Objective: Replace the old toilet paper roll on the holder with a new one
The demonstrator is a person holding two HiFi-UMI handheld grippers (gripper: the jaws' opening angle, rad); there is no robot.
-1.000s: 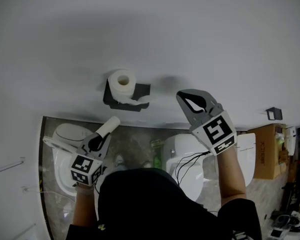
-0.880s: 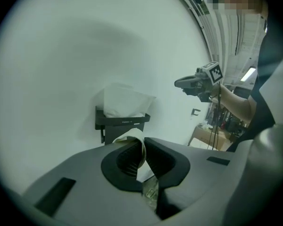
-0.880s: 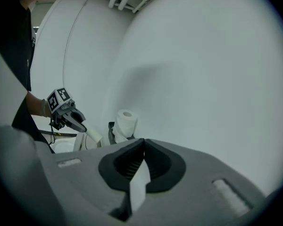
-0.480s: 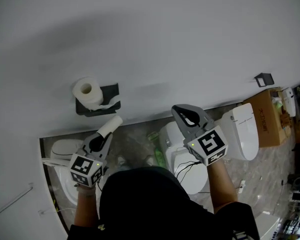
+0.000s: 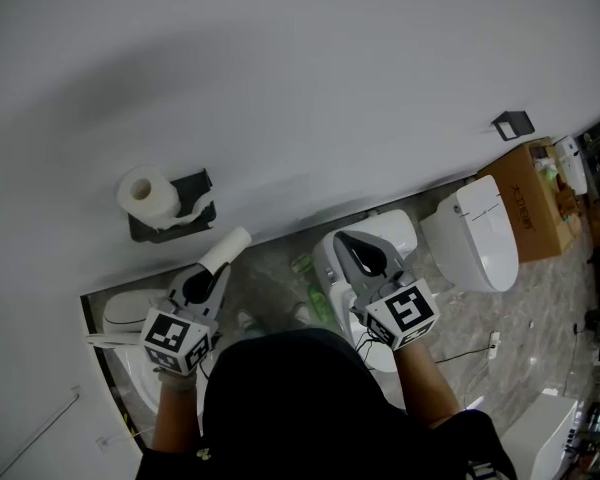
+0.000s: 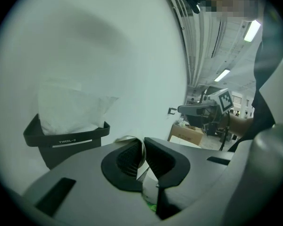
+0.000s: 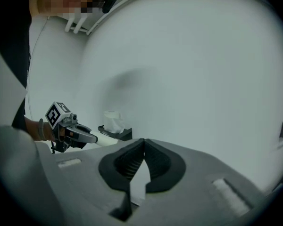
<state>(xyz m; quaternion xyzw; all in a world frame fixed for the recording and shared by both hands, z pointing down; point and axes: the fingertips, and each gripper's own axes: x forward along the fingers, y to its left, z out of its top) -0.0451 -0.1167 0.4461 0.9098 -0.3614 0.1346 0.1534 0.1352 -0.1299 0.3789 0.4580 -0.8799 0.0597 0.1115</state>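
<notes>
A full white toilet roll [image 5: 145,193] sits on the black wall holder [image 5: 176,226]. Below and right of it, my left gripper [image 5: 208,271] is shut on a bare cardboard tube [image 5: 227,249], which sticks out towards the wall. In the left gripper view the pads pinch the tube's thin wall [image 6: 140,150], with the roll [image 6: 68,109] and the holder [image 6: 66,139] ahead on the left. My right gripper [image 5: 342,240] hangs over a toilet, shut and empty. In the right gripper view the right gripper [image 7: 144,145] has its jaws closed tip to tip, with the left gripper [image 7: 70,131] and the roll [image 7: 113,121] off to the left.
Three white toilets [image 5: 480,233] stand along the foot of the wall on a marble floor. A cardboard box [image 5: 532,193] stands at the right. A small black bracket [image 5: 512,124] is fixed to the wall. A green bottle [image 5: 315,303] lies on the floor between the toilets.
The view has swung right, so the roll and holder sit further left. The right gripper has dropped, rolled and come towards the body. The left gripper still holds the tube.
</notes>
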